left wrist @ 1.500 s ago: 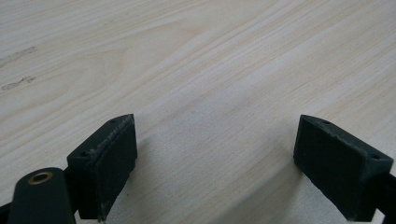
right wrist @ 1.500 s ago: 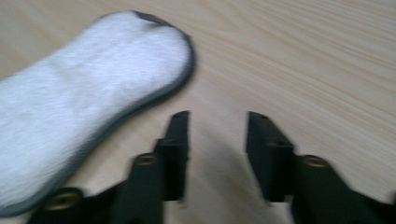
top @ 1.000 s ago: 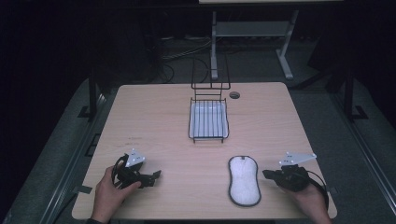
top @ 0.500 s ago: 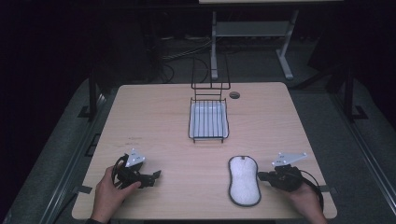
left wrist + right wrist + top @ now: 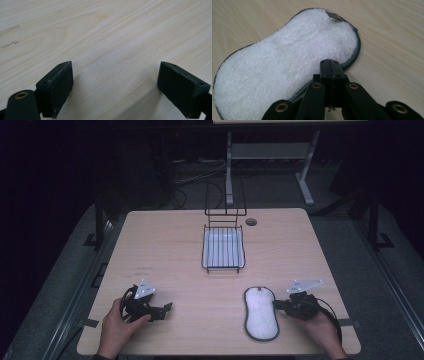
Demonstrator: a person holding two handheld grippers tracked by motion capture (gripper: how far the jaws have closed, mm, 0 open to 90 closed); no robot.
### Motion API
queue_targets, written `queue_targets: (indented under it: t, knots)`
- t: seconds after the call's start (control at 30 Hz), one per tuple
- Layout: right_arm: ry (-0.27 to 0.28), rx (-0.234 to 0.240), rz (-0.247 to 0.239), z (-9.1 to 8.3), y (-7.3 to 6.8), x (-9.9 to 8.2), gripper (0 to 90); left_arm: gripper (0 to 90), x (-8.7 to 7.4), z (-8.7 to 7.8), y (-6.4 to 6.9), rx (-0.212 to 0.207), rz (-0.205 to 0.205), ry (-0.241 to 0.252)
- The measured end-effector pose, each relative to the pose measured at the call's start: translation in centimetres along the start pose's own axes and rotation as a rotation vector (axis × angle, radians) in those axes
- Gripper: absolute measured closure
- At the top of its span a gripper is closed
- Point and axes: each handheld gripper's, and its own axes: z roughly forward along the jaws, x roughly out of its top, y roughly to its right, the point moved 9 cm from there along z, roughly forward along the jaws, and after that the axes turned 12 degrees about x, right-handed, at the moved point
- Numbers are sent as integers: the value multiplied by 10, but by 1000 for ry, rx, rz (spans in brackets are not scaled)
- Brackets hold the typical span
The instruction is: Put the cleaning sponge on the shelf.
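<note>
A white, peanut-shaped fluffy pad (image 5: 261, 312) with a dark rim lies flat on the wooden table (image 5: 165, 250) at the front right. In the right gripper view the pad (image 5: 287, 57) carries a small grey tag at its far end. My right gripper (image 5: 276, 304) is held by a hand at the pad's right edge. Its jaws (image 5: 330, 65) are pressed shut together over that rim, and I see no fabric between them. At the front left, my left gripper (image 5: 167, 309) rests low on the table in a hand, open (image 5: 115, 82), with bare wood between its jaws.
A black wire basket (image 5: 223, 268) with a white ribbed tray inside stands at the table's middle back, its tall wire back rising behind. A round cable hole (image 5: 251, 222) sits to its right. Dark floor and a metal frame lie beyond the table.
My right gripper has slid a little to the left, up to the pad's right edge. The left gripper and the pad have stayed put.
</note>
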Motion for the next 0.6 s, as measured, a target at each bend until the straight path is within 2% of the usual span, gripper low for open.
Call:
queue_targets:
  t: [0.37, 0.57, 0.6]
  knots:
    - [1, 0, -6, 8, 5, 10, 898, 127, 0, 0, 0, 0, 0, 0]
    - [5, 16, 2, 15, 6, 17, 899, 127, 0, 0, 0, 0, 0, 0]
    - [4, 18, -11, 18, 6, 20, 898, 127, 0, 0, 0, 0, 0, 0]
